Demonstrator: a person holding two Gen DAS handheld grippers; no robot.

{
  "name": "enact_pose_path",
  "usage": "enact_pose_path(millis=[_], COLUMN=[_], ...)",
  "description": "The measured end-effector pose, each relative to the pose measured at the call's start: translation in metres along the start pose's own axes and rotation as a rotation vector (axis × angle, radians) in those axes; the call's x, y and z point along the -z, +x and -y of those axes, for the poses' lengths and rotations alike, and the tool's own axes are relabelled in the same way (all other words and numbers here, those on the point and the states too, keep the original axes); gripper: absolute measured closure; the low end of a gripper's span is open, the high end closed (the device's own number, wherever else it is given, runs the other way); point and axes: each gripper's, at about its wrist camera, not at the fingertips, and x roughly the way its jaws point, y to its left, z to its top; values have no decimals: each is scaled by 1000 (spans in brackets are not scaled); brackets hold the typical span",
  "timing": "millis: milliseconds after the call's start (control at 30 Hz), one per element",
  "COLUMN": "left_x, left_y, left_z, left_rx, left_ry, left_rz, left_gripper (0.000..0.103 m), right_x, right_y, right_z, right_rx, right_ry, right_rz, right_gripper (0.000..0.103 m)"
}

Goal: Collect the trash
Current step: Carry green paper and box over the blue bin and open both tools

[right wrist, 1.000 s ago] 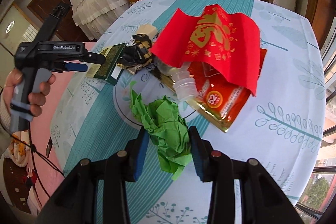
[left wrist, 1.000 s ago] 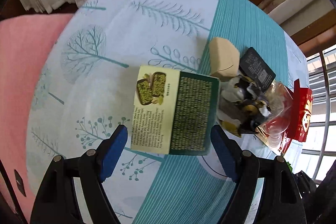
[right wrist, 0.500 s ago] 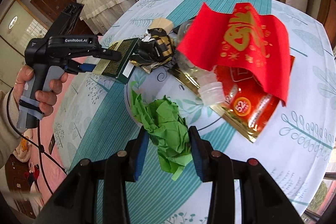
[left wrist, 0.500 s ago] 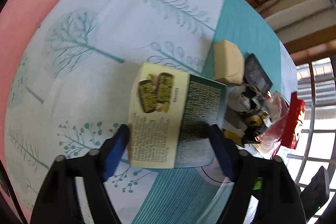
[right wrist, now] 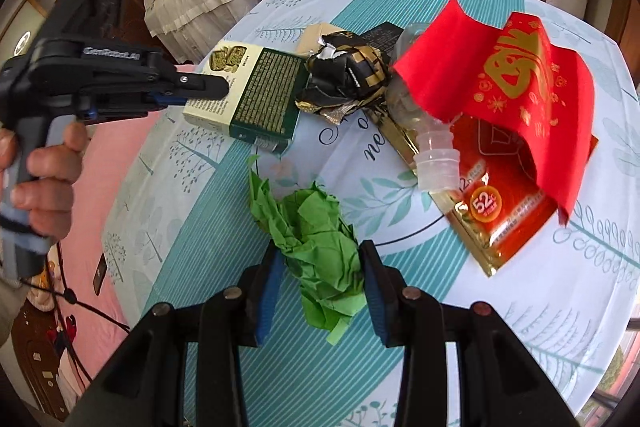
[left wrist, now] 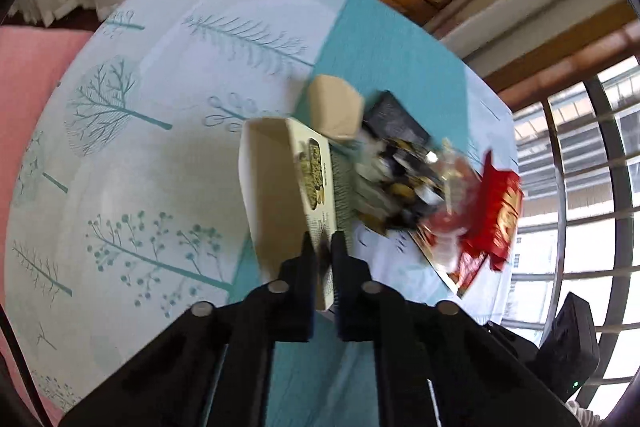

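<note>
Your left hand-held gripper [left wrist: 323, 259] has just been closing and now pinches the near edge of the green and cream box [left wrist: 288, 187], which stands tilted on its side above the bench [left wrist: 132, 155]. Just beyond the box, ahead and to the right of that gripper, lie a tan block [left wrist: 334, 109], a crumpled black-and-gold wrapper [right wrist: 348, 75] and a clear plastic bottle [right wrist: 432, 167] under a red paper sheet [right wrist: 500, 83]. Your right hand-held gripper [right wrist: 320, 283] is clenched on the crumpled green paper [right wrist: 316, 251], its blue pads [right wrist: 269, 291] pressing both sides, the wad rising ahead of them.
</note>
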Motion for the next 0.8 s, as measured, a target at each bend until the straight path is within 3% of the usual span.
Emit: enact_pose_path(millis=[133, 300, 567, 800], left_x=[21, 56, 125, 202], left_y=[-15, -47, -107, -164], left_z=[22, 17, -9, -46], left_rx=[-53, -89, -56, -9], left_ry=[66, 105, 162, 257], left_rz=[20, 49, 82, 94], left_gripper=[103, 103, 103, 103], right_x=[9, 26, 67, 123], right_y=[-9, -22, -45, -64], right_z=[-6, -19, -59, -117], right_rx=[8, 24, 69, 116], right_ry=[24, 49, 105, 222], right_rz=[22, 48, 97, 145], right_gripper=[64, 64, 64, 64])
